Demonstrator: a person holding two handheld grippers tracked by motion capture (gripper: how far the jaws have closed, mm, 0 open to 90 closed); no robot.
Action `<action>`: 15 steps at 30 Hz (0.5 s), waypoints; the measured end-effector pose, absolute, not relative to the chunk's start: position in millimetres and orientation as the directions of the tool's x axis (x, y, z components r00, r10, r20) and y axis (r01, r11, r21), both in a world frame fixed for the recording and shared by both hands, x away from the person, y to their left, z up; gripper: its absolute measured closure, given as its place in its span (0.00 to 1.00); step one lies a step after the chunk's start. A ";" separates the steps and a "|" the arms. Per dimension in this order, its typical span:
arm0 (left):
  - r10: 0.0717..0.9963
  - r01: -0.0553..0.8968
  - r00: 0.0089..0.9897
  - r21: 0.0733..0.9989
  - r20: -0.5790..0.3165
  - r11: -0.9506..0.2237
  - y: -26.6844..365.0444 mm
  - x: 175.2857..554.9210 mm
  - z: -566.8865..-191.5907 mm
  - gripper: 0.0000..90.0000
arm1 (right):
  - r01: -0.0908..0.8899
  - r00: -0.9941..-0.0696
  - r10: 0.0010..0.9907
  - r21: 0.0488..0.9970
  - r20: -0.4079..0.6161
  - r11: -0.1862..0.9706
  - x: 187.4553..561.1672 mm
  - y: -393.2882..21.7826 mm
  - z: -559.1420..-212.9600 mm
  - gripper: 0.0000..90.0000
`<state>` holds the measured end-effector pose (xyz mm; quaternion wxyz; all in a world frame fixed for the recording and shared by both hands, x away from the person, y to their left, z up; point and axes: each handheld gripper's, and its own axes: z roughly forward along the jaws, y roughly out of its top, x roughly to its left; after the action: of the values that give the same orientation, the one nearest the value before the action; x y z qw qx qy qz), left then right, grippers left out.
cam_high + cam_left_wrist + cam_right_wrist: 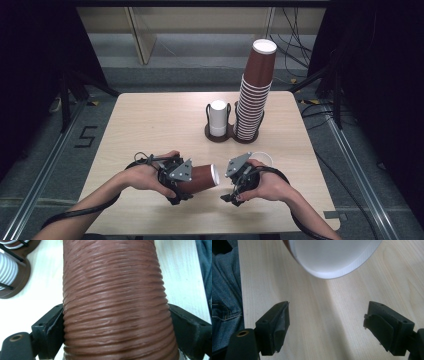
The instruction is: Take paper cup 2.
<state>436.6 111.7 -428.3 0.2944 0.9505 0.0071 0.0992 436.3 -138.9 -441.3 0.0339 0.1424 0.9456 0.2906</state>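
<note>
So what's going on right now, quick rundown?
Left gripper shut on brown cup, held sideways above the table. Right gripper open, empty, facing the cup's rim. Nothing between them.

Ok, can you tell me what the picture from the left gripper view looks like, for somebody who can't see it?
A ribbed brown paper cup fills the middle, squeezed between the two black jaws of the left tool. Behind it is a pale wooden table, and at the top left is part of a dark cup holder with white cup rims in it.

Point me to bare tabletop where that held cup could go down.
Free: the table's left half, from the cup holder to the left edge. Crowded: back right with the cup stack, and the front around the left gripper, right gripper and white cup.
</note>
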 end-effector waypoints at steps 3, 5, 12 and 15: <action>0.057 -0.055 0.981 0.549 0.186 -0.834 110.2 435.5 -429.0 0.12 | 0.235 -0.961 0.277 0.556 0.008 0.797 436.2 -138.1 -441.5 0.22; 0.044 -0.064 0.981 0.532 0.189 -0.844 109.4 435.7 -428.7 0.12 | 0.245 -0.959 0.282 0.548 0.019 0.800 434.8 -137.4 -441.6 0.22; 0.019 -0.079 0.982 0.502 0.189 -0.861 107.0 435.1 -429.1 0.12 | 0.237 -0.963 0.270 0.541 0.019 0.807 434.2 -135.7 -442.3 0.22; 0.010 -0.085 0.982 0.493 0.187 -0.866 106.5 435.0 -429.0 0.12 | 0.238 -0.963 0.270 0.542 0.020 0.806 434.1 -135.8 -442.6 0.22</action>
<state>435.0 106.5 -429.0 0.2581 0.9615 -0.0196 0.0921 434.1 -135.8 -442.6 0.0289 0.1337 0.9498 0.2814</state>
